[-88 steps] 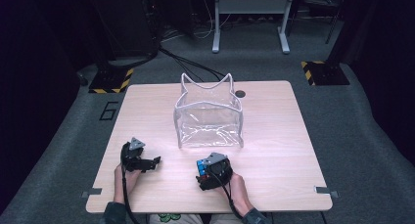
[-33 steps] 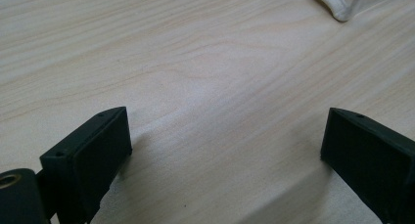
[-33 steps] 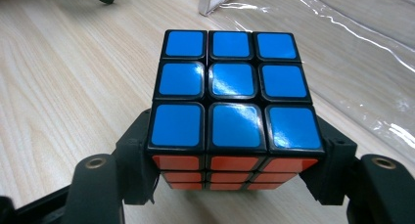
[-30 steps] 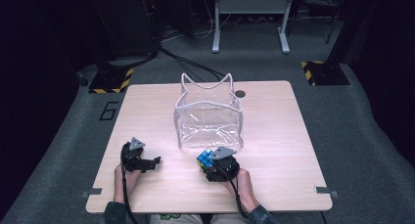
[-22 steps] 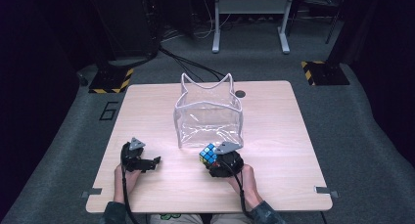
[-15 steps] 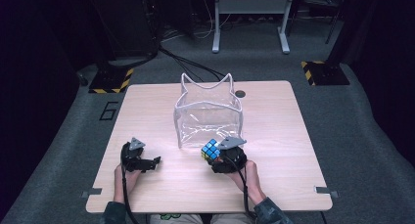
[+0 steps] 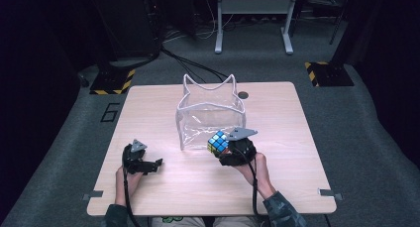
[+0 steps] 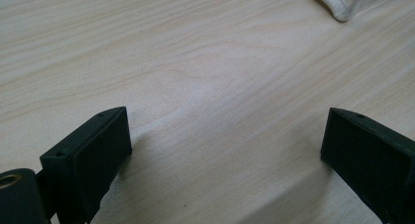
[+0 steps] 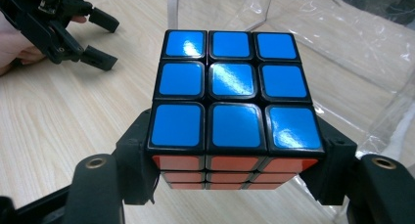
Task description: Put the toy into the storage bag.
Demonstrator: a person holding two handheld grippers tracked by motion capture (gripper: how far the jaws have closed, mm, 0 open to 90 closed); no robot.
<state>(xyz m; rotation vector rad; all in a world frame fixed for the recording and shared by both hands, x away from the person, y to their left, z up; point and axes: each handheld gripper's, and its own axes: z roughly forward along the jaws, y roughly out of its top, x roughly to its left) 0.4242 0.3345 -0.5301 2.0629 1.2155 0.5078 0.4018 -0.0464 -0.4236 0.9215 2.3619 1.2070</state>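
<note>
A puzzle cube [image 7: 218, 141] with a blue top face [image 9: 232, 89] and an orange near side is clamped between the jaws of my right gripper [image 7: 224, 148], held above the table just in front of the clear plastic bag [image 7: 210, 115]. The bag stands open-topped at mid table, its white-edged rim [image 7: 208, 85] pointed at two corners. My left gripper [image 7: 154, 165] rests low at the front left with its jaws wide apart and bare wood between them; its fingers [image 8: 88, 155] frame the table, and it is also seen far off [image 9: 58, 28].
The light wooden table [image 7: 148, 113] has a round cable hole [image 7: 242, 94] behind the bag. A bag corner [image 8: 342, 9] lies ahead of the left gripper. Dark floor, cables and a metal stand [image 7: 252, 19] lie beyond the far edge.
My right gripper has carried the cube forward and up, from near the front edge to the front face of the bag. The left gripper has stayed put.
</note>
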